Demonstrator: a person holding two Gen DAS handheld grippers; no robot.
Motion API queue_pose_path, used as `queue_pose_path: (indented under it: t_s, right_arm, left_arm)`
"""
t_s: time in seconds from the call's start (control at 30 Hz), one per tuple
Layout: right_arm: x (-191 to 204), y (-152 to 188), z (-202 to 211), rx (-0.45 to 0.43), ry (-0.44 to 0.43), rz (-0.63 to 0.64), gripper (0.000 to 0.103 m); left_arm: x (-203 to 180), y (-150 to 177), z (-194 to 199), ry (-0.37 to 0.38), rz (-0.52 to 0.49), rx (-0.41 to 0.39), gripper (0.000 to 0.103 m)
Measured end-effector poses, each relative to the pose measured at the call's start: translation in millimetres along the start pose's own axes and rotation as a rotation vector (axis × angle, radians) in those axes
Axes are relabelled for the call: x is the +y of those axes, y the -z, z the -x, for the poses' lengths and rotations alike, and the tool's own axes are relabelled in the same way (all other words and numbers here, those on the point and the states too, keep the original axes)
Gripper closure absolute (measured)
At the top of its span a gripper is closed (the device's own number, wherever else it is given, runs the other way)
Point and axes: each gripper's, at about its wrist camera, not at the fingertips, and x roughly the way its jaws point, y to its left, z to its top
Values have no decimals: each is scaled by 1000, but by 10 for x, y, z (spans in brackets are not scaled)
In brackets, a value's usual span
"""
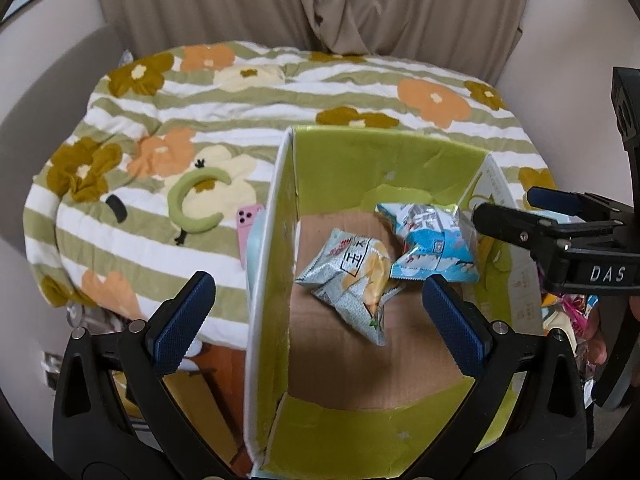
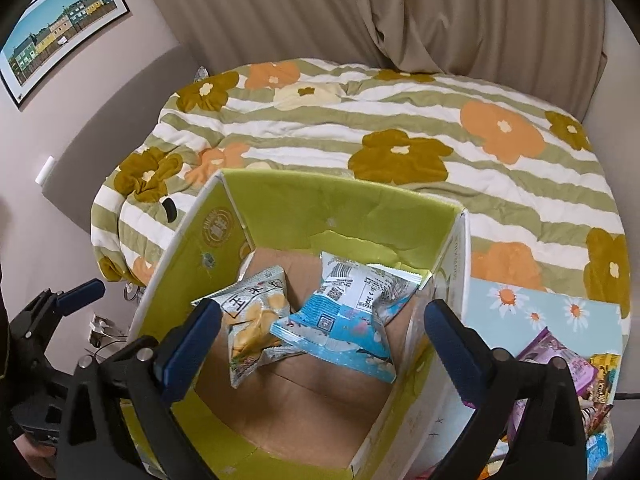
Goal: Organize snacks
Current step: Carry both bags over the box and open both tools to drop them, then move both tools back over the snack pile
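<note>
Snack packets: two inside open green-lined cardboard box (image 2: 304,216), on its brown floor. Silver-grey corn packet (image 2: 256,320) left, crumpled, overlapped by blue-white packet (image 2: 344,320). More snacks (image 2: 568,372) heaped outside, right. Left gripper (image 1: 320,312) spread wide, empty. Right gripper (image 2: 320,340) spread above box, empty.

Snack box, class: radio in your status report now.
Left gripper and right gripper open, empty, above box. Grey packet and blue packet inside. More snacks outside, right. Nothing blocking.
</note>
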Motion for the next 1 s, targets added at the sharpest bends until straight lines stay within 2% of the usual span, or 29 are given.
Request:
queue_pose_path:
  t_s: [0.23,0.53,0.73,0.87,1.0]
  right_arm:
    - [106,56,450,-72,28,-17,2]
    - [74,326,1011,-150,117,-61,2]
    - [-166,714,1471,-186,156,-94,2]
    - [-464,1064,1820,-220,174,-112,2]
    - [-801,1446,2103,-217,189,-127,2]
  left_arm:
    - [-29,-56,401,16,-22,-59,1]
    - [-286,-21,787,91,-96,-112,1]
    - [-663,159,1010,127,-127,-138,1]
    - [-1014,375,1154,151,-125,-143,1]
    - [-1413,617,1238,165,-107,-127,1]
